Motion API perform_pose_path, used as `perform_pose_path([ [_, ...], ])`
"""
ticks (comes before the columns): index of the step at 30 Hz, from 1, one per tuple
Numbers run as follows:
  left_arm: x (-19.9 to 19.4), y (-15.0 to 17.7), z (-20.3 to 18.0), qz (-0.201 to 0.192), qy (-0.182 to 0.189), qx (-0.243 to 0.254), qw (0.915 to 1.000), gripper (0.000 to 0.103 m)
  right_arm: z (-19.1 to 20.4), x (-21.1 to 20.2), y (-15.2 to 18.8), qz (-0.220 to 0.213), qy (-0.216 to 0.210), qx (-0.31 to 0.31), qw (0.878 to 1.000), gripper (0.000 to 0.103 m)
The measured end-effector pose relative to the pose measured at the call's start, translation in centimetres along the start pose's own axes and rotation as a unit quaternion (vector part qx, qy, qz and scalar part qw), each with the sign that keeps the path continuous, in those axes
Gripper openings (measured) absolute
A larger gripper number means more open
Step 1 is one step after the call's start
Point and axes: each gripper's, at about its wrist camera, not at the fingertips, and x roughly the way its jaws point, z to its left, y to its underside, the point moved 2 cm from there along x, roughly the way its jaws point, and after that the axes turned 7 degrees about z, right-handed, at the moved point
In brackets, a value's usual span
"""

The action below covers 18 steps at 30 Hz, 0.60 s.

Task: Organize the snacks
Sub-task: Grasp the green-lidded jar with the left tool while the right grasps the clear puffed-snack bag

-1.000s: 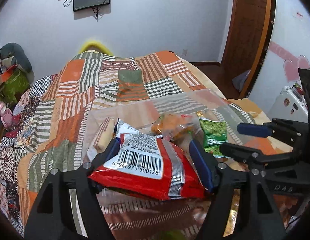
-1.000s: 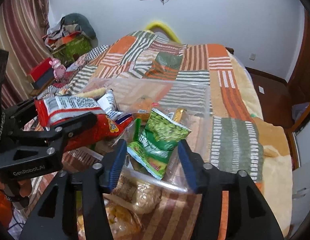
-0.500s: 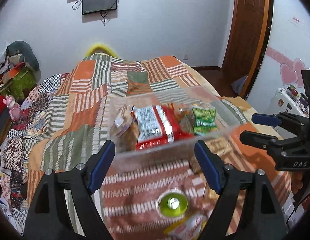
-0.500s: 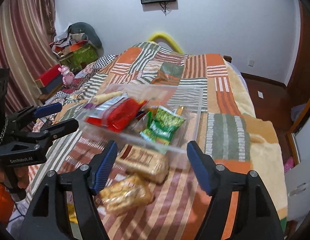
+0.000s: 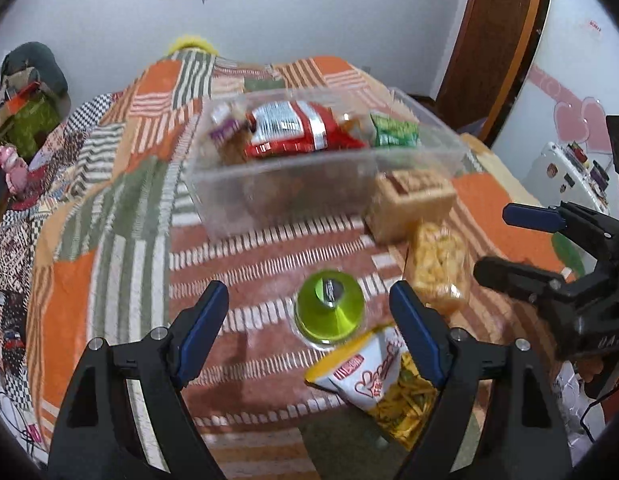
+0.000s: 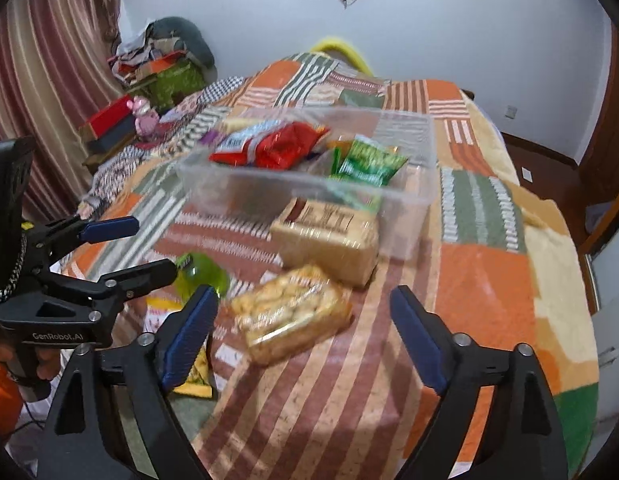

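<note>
The bed (image 5: 121,184) lay open around one clear bin (image 5: 277,196), with bare quilt on its left side and toward the near edge. The bin held one red bag (image 5: 297,132) and one green bag (image 6: 365,164); a tan pack (image 6: 329,240) touched its front wall, and a cracker pack (image 6: 293,312), a green cup (image 5: 329,308) and a yellow bag (image 5: 377,380) lay nearer. The left gripper (image 5: 309,332) and right gripper (image 6: 301,332) pointed steeply down, fingers apart and empty, the right's having just been opening.

Motion blur smears the tan box's (image 6: 329,236) print; yellow snack bag (image 6: 193,376) perhaps half hidden behind right gripper (image 6: 299,338)
</note>
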Motion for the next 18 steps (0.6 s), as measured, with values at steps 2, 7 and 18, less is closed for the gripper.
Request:
perform_pose_path([
  [2,0.6,0.3,-0.2,0.006,0.000,0.002,1.0000,0.082,0.2,0.8,0.3,0.014,-0.003,-0.002,1.000,0.088],
  [7,2.0,0.8,-0.3,0.017,0.009,-0.002,0.9998,0.071,0.5,2.4,0.8,0.036,-0.008,-0.002,0.999,0.088],
  [18,4.0,0.8,-0.6,0.019,0.023,0.001,0.9996,0.046,1.2,5.2,0.4,0.077,-0.003,-0.006,0.997,0.089],
])
